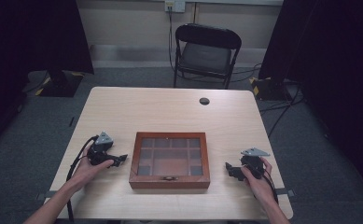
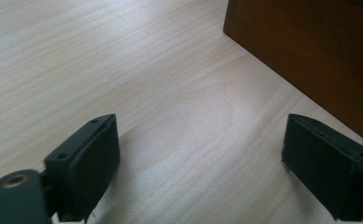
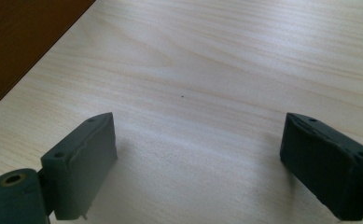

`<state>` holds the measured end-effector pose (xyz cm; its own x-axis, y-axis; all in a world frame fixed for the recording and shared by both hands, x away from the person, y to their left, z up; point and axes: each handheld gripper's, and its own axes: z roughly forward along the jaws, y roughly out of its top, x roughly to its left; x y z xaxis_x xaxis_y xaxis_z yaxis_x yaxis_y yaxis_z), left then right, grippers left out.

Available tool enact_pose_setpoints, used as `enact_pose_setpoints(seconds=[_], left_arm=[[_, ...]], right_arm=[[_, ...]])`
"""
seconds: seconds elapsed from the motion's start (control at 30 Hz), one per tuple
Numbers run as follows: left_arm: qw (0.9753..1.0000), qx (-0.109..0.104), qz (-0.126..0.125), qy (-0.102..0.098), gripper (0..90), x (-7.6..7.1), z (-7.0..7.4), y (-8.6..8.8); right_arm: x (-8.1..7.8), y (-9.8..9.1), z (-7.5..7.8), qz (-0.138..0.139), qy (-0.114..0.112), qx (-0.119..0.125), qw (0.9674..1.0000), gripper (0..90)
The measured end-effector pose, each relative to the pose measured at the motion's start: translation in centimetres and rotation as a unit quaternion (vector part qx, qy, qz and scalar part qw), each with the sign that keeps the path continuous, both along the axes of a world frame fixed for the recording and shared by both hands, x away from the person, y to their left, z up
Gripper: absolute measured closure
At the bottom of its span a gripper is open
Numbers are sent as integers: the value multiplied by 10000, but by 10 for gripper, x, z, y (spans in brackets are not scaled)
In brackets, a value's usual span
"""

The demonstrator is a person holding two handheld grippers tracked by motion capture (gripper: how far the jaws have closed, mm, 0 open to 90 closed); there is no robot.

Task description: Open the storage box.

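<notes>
My left gripper [image 1: 122, 159] and right gripper [image 1: 227, 167] both gape wide with nothing between the jaws, flanking the wooden box [image 1: 170, 159] at the table's [image 1: 123, 107] middle, lid down. If I come in crooked (easily done), a jaw could shove the box sideways.

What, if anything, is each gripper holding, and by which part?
Nothing is held. The left gripper and right gripper both stand open over bare table, either side of the wooden box, touching nothing.

Overhead cam; gripper cams near table [image 1: 170, 112]
</notes>
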<state>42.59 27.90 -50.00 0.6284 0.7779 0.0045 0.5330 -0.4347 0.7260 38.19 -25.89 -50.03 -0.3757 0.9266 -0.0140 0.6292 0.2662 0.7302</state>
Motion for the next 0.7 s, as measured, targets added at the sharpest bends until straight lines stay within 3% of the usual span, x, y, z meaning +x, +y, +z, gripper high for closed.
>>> enact_pose_setpoints(seconds=[0.2, 0.33, 0.37, 0.47, 0.6, 0.7], left_arm=[[10000, 60, -35, 29, 189, 0, 4, -2], [9999, -105, -20, -81, 218, -1, 13, 1], [9996, -256, 18, -75, 217, -3, 18, 2], [9990, -432, -24, -114, 235, -5, 25, 2], [9989, -398, -64, -232, 250, -9, 32, -2], [9983, -510, -88, -271, 255, -12, 38, -4]], right_arm=[[0, 0, 0, 0, -1, -1, 10000, 101], [0, 0, 0, -1, -1, -2, 10000, 101], [0, 0, 0, 1, -1, -1, 10000, 101], [0, 0, 0, -3, -3, -3, 10000, 101], [0, 0, 0, 0, -2, -3, 10000, 101], [0, 0, 0, -1, -4, -4, 10000, 101]])
